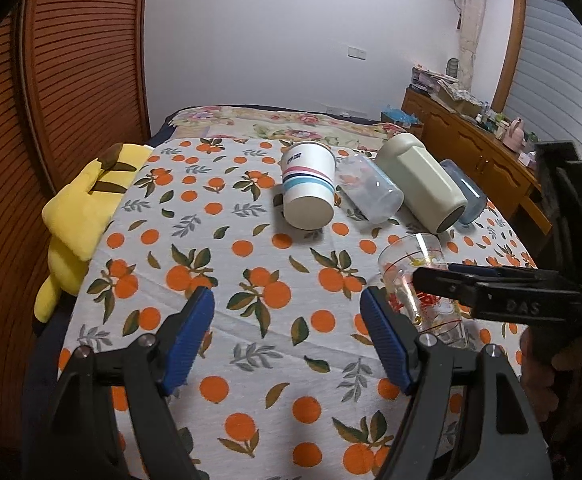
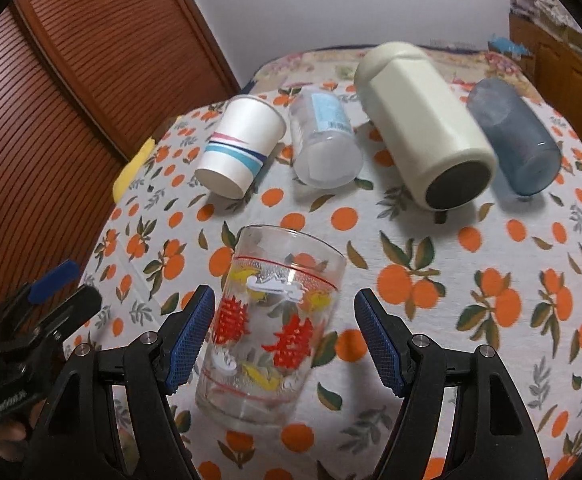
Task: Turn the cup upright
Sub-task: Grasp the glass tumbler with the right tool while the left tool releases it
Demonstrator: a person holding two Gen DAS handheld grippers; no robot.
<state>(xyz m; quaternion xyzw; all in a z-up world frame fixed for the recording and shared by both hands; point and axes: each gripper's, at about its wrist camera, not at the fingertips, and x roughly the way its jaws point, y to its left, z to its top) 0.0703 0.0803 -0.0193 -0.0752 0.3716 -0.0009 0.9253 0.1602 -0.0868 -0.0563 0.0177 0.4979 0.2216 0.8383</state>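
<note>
Kid: So where is the glass cup [image 2: 273, 330] right now?

Helper: It sits on the orange-print cloth [image 2: 471, 248], right in front of the right gripper [image 2: 284, 334]. Its open mouth points up and away, and its thick bottom is down by the gripper. It looks tipped a little, but I cannot tell if it is standing all the way yet.

Kid: Are the fingers squeezing it?

Helper: No. The right fingers are wide apart, one on each side of the glass. The left blue pad [image 2: 191, 338] is just beside the glass wall; I cannot tell if it touches. The other pad is well apart from it.

Kid: What about the other hand?

Helper: The left gripper [image 1: 287, 336] is off to the side with its fingers apart too, holding nothing. From there the glass cup [image 1: 421, 288] is to its right, partly hidden by the right gripper. So the right hand is much nearer.

Kid: And the cups at the back?

Helper: Four lie on their sides in a row: a striped paper cup [image 2: 237, 146], a clear plastic cup [image 2: 325, 142], a cream cup [image 2: 423, 124] and a blue cup [image 2: 515, 140]. I think those still need flipping, and their bottoms face the grippers.
</note>
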